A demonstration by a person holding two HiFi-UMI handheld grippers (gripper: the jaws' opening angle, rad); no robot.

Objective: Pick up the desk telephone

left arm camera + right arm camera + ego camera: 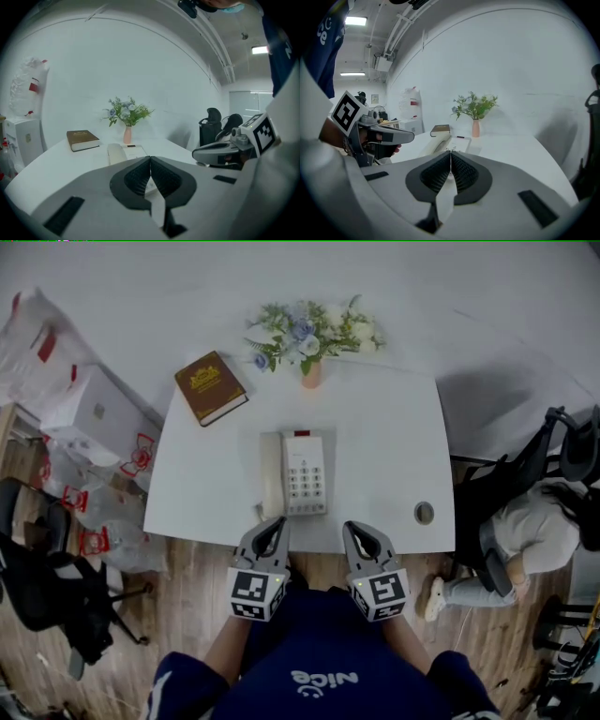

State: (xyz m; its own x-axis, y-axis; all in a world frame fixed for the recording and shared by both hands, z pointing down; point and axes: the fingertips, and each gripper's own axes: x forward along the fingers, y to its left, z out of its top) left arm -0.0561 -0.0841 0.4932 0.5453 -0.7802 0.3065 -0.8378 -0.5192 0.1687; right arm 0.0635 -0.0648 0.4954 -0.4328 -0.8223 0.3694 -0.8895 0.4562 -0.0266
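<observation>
Because the cream plastic desk telephone (295, 474) lies flat near the front edge of the white worktop (394, 456), the grey left gripper (277, 521) and right gripper (351, 526) hover just short of it, jaws pressed together and empty; they likely must open before grasping.

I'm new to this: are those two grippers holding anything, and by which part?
Nothing is held. The left gripper and right gripper are both shut and empty; the desk telephone lies on the table ahead.
</observation>
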